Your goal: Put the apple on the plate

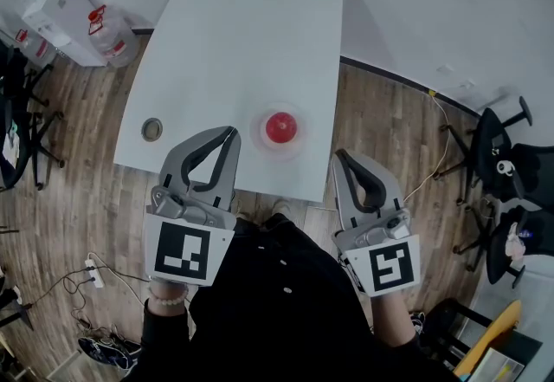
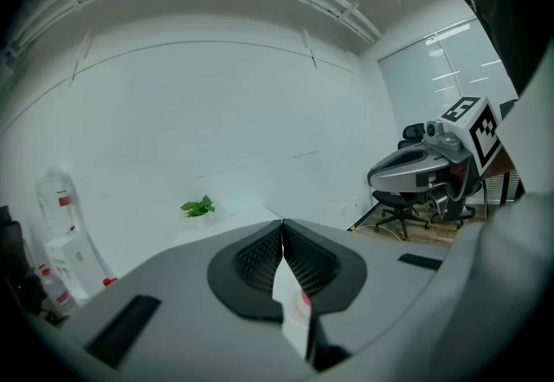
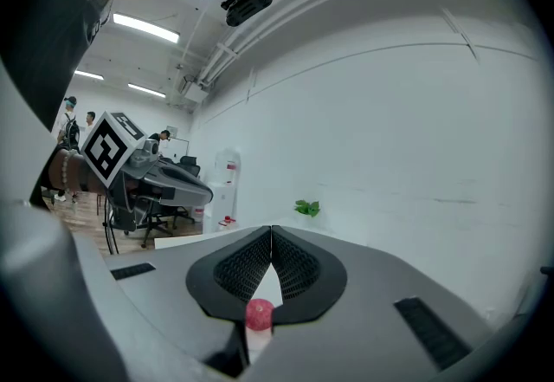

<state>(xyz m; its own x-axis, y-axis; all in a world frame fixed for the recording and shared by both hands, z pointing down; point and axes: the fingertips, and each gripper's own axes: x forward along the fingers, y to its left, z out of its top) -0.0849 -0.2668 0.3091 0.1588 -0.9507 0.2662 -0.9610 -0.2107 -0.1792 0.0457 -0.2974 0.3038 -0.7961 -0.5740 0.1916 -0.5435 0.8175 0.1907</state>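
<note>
Here, left gripper (image 1: 231, 132) and right gripper (image 1: 341, 158) side by side, pointing forward (both clenched, empty), apple (image 1: 280, 126) on plate (image 1: 262, 140).

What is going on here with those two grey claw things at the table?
A person stands at a white table with a two-jaw gripper in each hand. The left gripper and the right gripper are both shut and empty, held near the table's near edge. The red apple sits on the plate, and neither gripper touches it.
</note>
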